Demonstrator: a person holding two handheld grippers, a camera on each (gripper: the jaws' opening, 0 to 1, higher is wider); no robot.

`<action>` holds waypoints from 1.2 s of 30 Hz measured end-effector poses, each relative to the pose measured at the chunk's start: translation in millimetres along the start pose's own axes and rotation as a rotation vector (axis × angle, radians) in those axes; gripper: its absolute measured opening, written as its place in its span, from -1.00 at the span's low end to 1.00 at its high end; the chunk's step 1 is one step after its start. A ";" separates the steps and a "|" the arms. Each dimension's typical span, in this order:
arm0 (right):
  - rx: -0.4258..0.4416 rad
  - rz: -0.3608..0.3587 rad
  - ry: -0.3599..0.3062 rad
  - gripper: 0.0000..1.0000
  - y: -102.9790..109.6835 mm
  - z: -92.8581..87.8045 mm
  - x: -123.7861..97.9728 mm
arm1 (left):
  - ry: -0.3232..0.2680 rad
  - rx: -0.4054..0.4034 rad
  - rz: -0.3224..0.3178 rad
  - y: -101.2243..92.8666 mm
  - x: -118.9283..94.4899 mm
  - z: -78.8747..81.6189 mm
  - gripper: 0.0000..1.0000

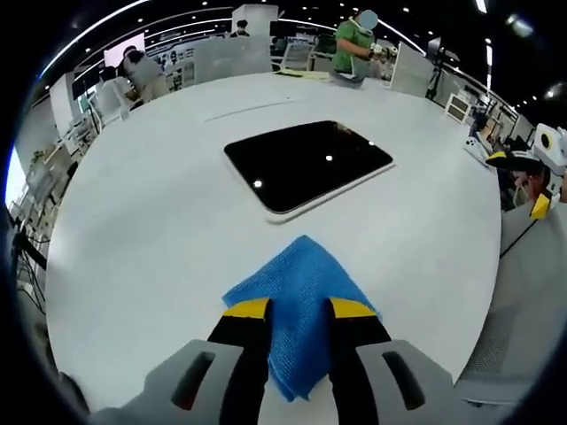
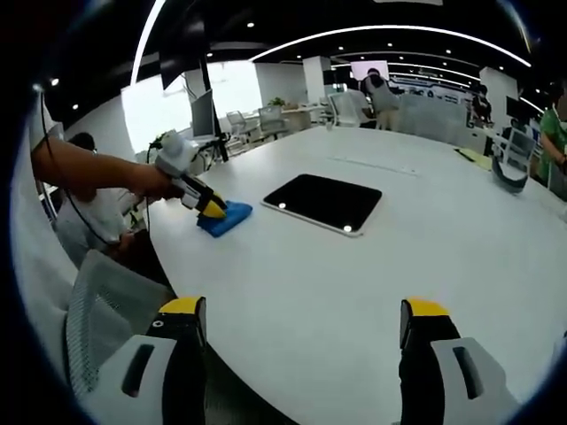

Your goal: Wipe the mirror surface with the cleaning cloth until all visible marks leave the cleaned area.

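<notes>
The mirror (image 1: 306, 164) is a dark rounded slab with a pale rim, lying flat on the white table (image 1: 159, 221). It reflects ceiling lights. The blue cleaning cloth (image 1: 297, 274) rests on the table just short of the mirror, and my left gripper (image 1: 299, 308) is shut on its near part. In the right gripper view the left gripper (image 2: 213, 208) presses the cloth (image 2: 229, 219) left of the mirror (image 2: 323, 202), held by a person's hand. My right gripper (image 2: 306, 310) is wide open above the table's near edge, holding nothing. It also appears as the right gripper (image 1: 518, 181) at the far right.
The table (image 2: 372, 283) is large, round and white, with a thin strip (image 1: 252, 109) lying beyond the mirror. A grey mesh chair (image 2: 97, 310) stands at the table's edge. People (image 1: 353, 44) and desks are in the background.
</notes>
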State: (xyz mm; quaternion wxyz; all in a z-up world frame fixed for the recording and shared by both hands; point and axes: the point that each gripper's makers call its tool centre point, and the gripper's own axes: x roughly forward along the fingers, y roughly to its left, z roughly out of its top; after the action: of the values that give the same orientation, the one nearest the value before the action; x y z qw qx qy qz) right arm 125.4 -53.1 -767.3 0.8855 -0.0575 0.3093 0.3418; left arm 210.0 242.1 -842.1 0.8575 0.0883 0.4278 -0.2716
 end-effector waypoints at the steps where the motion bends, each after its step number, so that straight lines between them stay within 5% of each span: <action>1: 0.001 0.001 -0.001 0.79 -0.1 -0.1 -0.2 | 0.000 0.003 0.000 -0.8 -0.7 0.7 -0.57; 18: 0.014 0.004 0.001 0.75 -0.6 -0.3 0.3 | 0.017 0.025 -0.039 -7.0 4.9 -3.9 -0.88; 36: 0.013 0.008 -0.021 0.76 -0.8 4.6 -0.1 | -0.006 0.025 -0.033 -5.1 -6.7 11.9 -0.92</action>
State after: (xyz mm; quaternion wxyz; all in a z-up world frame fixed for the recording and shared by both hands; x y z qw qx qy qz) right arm 128.2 -52.3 -763.6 0.8877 -0.0466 0.3023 0.3440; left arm 212.2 235.9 -829.1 0.8531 0.0911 0.4231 -0.2914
